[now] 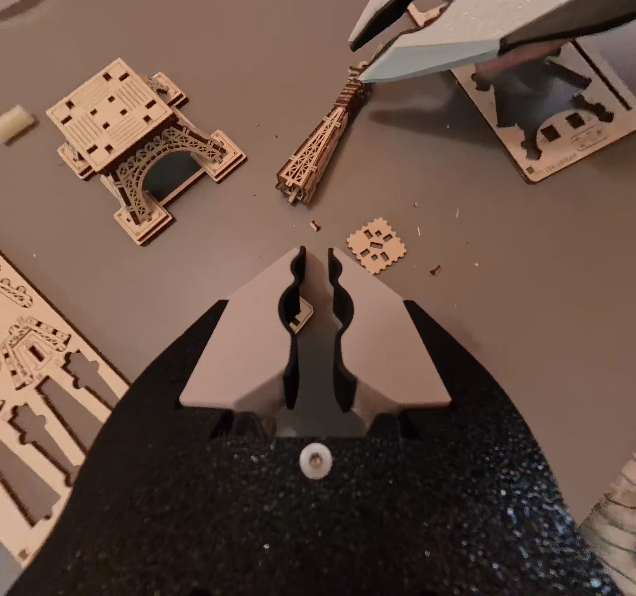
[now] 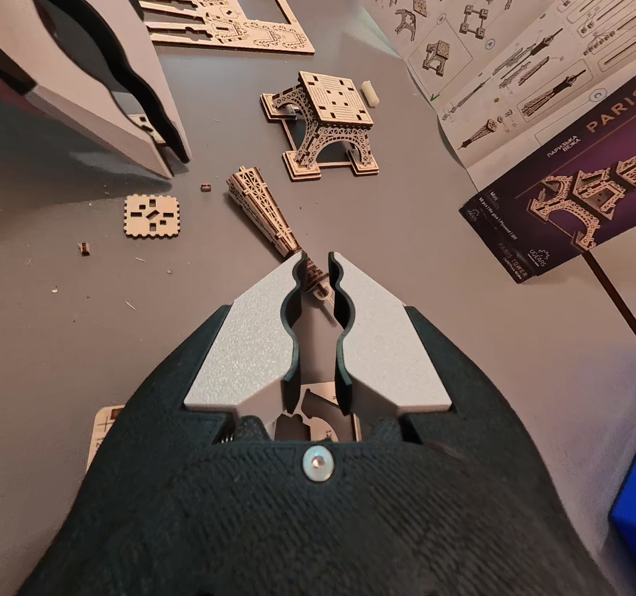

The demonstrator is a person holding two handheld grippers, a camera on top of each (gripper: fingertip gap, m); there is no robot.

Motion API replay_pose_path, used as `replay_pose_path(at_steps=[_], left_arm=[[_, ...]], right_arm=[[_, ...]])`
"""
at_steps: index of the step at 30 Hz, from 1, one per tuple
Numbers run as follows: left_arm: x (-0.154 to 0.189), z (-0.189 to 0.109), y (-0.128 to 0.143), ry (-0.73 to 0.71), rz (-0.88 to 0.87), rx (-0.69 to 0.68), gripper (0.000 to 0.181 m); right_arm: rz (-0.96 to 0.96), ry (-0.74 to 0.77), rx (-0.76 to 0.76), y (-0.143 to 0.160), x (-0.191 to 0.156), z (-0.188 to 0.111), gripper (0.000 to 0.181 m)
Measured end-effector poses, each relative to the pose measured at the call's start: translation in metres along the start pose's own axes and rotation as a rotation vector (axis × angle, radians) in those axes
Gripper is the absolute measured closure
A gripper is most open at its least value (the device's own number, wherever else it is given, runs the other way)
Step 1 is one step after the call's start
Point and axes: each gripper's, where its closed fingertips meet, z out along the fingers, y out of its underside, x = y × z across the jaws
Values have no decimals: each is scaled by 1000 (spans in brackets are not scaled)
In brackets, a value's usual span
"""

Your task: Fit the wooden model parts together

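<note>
- The tapered spire section (image 2: 261, 213) lies on its side on the grey desk (image 2: 395, 304), just beside the arched tower base (image 2: 325, 125), which stands upright on its four feet.
- The right hand-held gripper (image 2: 316, 259) sits at the spire's thin tip, a finger on either side; a gap shows between the jaws, and I can't tell whether the pads actually bite the tip.
- The left hand-held gripper (image 1: 316, 252) hovers low over the desk with a narrow gap at its tips; a small wooden piece shows between the fingers, though whether it is held or just lying beneath I cannot say.
- A small slotted square plate (image 1: 376, 250) lies flat near the left fingertips.
- To my eye this is thin laser-cut ply: very light, stiff, but brittle along the lattice. The tip looks the weakest spot, likely to snap or pivot under a pinch.
- I'd take the spire lower down, across its broader latticed body, squeezing gently.
- The base looks sturdier; its flat slotted top deck seems the safest place to steady it.
</note>
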Motion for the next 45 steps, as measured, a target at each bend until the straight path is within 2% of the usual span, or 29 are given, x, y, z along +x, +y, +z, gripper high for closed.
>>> replay_pose_path(at_steps=[5,10,12,14,19,23,25,27,31,34,37,40,42,45], left_arm=[[2,7,-10,28,-103,21,171],[1,14,-9,-4,-93,-8,170],[-1,15,-10,-16,-79,-4,175],[-2,15,-9,-26,-46,-4,180],[-3,8,-8,-28,98,35,180],[15,-16,-33,14,317,251,180],[8,-32,-46,-69,421,369,180],[-13,-44,-51,-200,518,460,180],[-53,-64,-49,-423,658,564,180],[-58,-76,-54,-516,693,614,180],[-50,-82,-59,-614,771,636,180],[-40,-79,-59,-695,865,609,181],[-29,-74,-58,-678,917,606,181],[-21,-69,-56,-653,950,601,181]], right_arm=[[5,-8,6,-1,-2,1,171],[6,-6,7,-1,-1,1,171],[6,-8,10,-2,-1,1,171],[10,-23,18,-3,-4,1,171],[43,-67,78,-13,-10,-1,166],[133,-239,208,-35,-31,-12,161],[212,-322,271,-48,-37,-19,155],[290,-382,325,-56,-37,-25,136],[425,-296,421,-61,-11,-25,123],[441,-254,434,-60,-6,-21,116],[467,-286,464,-67,-13,-21,123],[582,-343,520,-77,-20,-26,135],[630,-381,549,-81,-23,-29,138],[602,-381,540,-80,-25,-28,140]])
